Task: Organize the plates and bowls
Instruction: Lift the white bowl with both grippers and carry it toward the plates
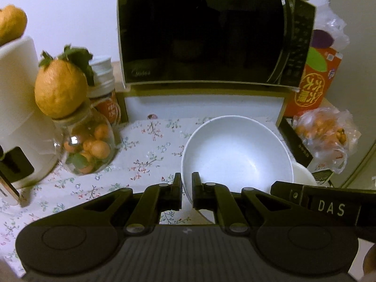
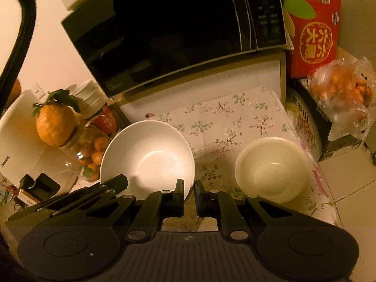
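Bowl [image 1: 237, 150] tilted, mouth facing camera, both grippers' jaws clamping rim

White bowl [image 2: 148, 155]; cream bowl [image 2: 272, 168]; floral tablecloth [image 2: 225, 117]; black microwave [image 1: 204, 30]; red carton [image 2: 315, 37].

Both fisheye views are dim, with black vignette in the corners and straight edges bowed toward the rim. Left wrist view reads cool and greenish; right wrist view has a heavy orange-yellow cast. Microwave door [image 1: 204, 33] is near-black, showing only faint reflections. White bowl [image 1: 237, 150] is the brightest spot, mildly blown out on its inner wall. Small specular glint on the glass jar [image 1: 87, 141]. Soft shadow on the floral tablecloth [image 2: 211, 164] between the two bowls. Slight motion blur on background items, especially the bagged fruit [image 2: 340, 89].
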Demonstrator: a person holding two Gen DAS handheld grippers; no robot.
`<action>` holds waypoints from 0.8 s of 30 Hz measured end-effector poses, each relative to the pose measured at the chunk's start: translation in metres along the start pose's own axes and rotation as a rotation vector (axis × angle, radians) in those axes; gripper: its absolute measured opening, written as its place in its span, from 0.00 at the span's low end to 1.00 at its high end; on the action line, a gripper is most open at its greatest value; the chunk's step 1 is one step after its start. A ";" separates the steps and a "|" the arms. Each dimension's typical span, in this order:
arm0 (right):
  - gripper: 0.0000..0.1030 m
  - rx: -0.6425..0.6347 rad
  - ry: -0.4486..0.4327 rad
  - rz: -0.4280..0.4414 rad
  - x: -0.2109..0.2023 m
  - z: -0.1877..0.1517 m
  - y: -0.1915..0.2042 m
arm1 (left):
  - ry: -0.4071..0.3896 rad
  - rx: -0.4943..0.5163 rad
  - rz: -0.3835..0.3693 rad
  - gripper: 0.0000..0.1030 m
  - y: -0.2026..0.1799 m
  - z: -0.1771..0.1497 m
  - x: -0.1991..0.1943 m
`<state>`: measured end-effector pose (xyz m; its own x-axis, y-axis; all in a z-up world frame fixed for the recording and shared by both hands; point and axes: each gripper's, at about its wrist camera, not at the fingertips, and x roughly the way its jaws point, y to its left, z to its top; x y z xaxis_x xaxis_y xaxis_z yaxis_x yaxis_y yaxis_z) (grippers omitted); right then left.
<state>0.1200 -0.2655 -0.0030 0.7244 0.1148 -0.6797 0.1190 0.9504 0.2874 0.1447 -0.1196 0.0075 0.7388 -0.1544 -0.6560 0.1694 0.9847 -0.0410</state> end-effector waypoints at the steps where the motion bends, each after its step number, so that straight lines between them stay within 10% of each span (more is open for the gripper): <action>1: 0.07 -0.003 -0.006 0.004 -0.004 -0.001 0.000 | -0.010 0.007 0.002 0.07 -0.002 -0.001 -0.005; 24: 0.09 -0.115 0.019 0.002 -0.072 -0.061 -0.002 | 0.126 -0.017 -0.059 0.12 -0.009 -0.071 -0.069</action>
<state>0.0262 -0.2586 0.0046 0.7117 0.1208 -0.6920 0.0384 0.9769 0.2101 0.0459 -0.1124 -0.0002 0.6401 -0.2017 -0.7414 0.1980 0.9756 -0.0945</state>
